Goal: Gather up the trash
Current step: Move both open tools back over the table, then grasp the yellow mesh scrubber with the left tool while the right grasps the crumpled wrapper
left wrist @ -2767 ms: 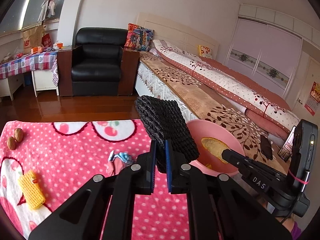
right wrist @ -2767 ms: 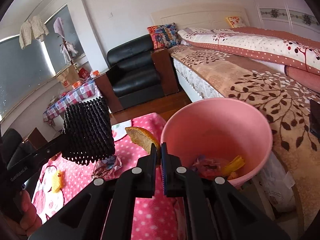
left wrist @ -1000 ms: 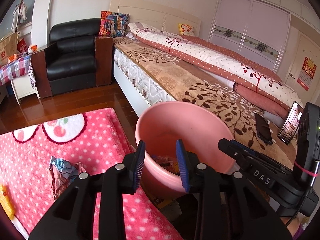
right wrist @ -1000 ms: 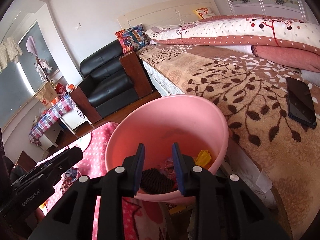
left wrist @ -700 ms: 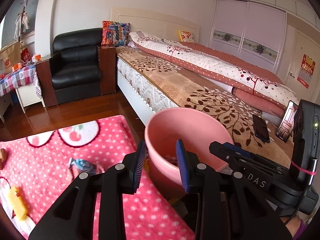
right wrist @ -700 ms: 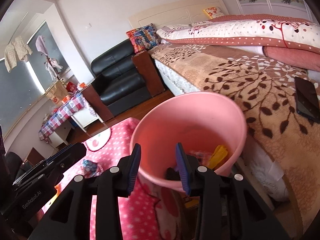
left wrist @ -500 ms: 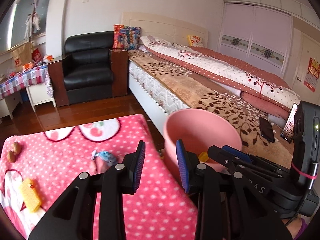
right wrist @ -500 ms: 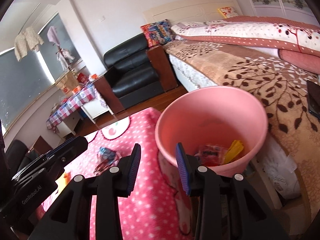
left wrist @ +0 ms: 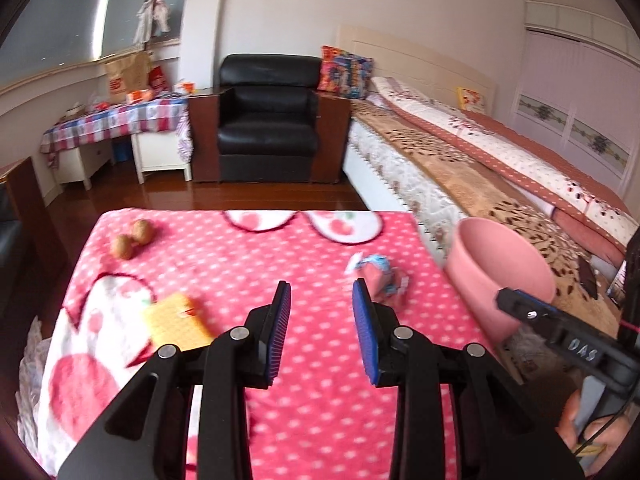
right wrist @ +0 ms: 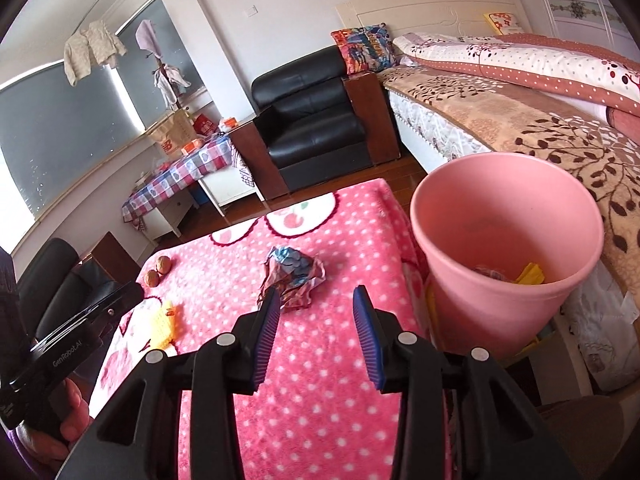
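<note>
A pink bin (right wrist: pixel 506 248) stands at the right edge of the pink polka-dot blanket (right wrist: pixel 328 380), with wrappers inside; it also shows in the left wrist view (left wrist: pixel 500 272). A crumpled blue-pink wrapper (right wrist: pixel 294 276) (left wrist: pixel 380 276) lies on the blanket. A yellow waffle piece (left wrist: pixel 176 322) (right wrist: pixel 163 326) and two walnuts (left wrist: pixel 132 238) (right wrist: pixel 158 271) lie further left. My left gripper (left wrist: pixel 321 300) is open and empty above the blanket, between the yellow piece and the wrapper. My right gripper (right wrist: pixel 314 308) is open and empty, just right of the wrapper, left of the bin.
A bed (left wrist: pixel 480 168) runs along the right behind the bin. A black armchair (left wrist: pixel 266 128) and a checked-cloth table (left wrist: pixel 116 124) stand across the wooden floor. A phone (left wrist: pixel 588 276) lies on the bed.
Both grippers dropped their pieces into the bin, opened, then swung back left from the bin over the blanket. The wrapper, yellow piece and walnuts came into view.
</note>
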`<state>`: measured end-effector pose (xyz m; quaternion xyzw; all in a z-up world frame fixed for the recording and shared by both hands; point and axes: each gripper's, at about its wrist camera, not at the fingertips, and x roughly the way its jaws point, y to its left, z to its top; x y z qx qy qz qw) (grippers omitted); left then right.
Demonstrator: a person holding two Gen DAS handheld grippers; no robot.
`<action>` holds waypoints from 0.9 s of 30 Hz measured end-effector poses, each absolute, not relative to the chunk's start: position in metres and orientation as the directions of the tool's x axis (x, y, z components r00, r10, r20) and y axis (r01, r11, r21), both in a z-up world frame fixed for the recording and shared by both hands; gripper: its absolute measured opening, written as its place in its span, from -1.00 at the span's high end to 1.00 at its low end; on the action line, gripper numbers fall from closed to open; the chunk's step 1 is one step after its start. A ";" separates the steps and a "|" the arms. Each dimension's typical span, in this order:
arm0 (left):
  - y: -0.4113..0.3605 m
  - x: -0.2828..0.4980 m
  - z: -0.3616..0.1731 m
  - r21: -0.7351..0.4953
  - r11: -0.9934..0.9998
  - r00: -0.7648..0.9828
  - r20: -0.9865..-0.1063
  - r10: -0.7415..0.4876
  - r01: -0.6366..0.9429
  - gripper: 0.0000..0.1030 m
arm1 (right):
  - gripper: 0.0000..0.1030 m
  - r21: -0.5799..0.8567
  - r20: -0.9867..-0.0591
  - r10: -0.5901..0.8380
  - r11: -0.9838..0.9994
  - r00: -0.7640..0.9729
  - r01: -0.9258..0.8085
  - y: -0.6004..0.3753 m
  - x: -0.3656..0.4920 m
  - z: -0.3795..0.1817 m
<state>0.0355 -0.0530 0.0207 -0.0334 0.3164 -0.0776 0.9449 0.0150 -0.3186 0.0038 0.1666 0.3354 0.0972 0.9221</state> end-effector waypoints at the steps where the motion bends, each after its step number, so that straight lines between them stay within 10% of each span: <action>1: -0.042 0.034 0.018 -0.114 0.988 0.787 -0.599 -0.149 0.100 0.38 | 0.23 0.372 -0.590 0.295 0.925 0.752 -0.072 -0.315 0.016 0.003; 27: 0.049 0.060 -0.051 -0.161 0.972 0.653 -0.758 -0.012 -0.170 0.38 | 0.19 0.323 -0.677 0.334 0.936 0.656 -0.142 -0.262 0.044 -0.023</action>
